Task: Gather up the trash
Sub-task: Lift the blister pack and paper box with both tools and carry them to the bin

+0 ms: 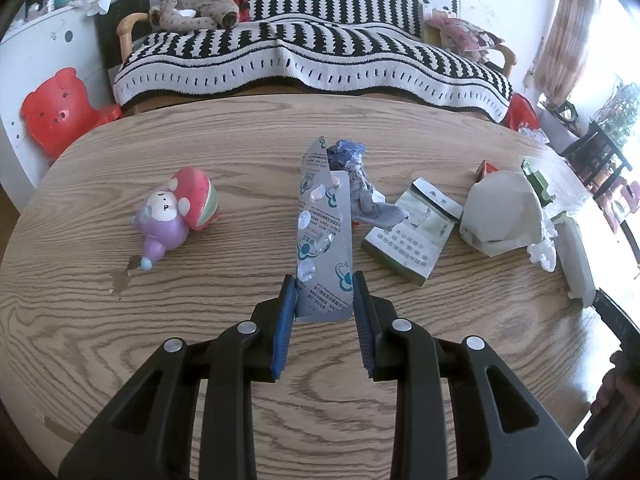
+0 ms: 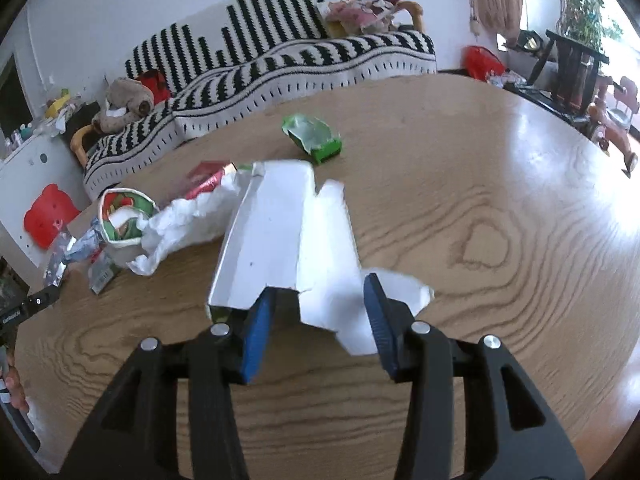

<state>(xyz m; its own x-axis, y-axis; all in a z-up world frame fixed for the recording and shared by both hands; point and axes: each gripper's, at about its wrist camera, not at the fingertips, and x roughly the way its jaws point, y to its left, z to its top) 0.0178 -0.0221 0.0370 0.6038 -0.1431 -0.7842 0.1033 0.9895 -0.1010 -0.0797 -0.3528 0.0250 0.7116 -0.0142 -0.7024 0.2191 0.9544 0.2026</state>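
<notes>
My left gripper (image 1: 325, 280) is closed on the near end of a silver pill blister pack (image 1: 322, 232), which stands up from the wooden table (image 1: 200, 320). Behind it lie a crumpled blue-grey wrapper (image 1: 360, 192) and a green-white cigarette pack (image 1: 416, 228). My right gripper (image 2: 320, 288) has its jaws wide apart around the near end of a torn white carton (image 2: 280, 232), which lies on the table; I cannot tell if the pads touch it. A crumpled white tissue (image 2: 184, 220) and a paper cup (image 2: 124, 216) lie to its left.
A pink-purple toy (image 1: 176, 212) sits at the left of the table. A grey paper cup (image 1: 500, 212) and white tissue (image 1: 544, 248) are at the right. A green carton (image 2: 316, 136) lies further back. A striped sofa (image 1: 312, 56) stands behind the table.
</notes>
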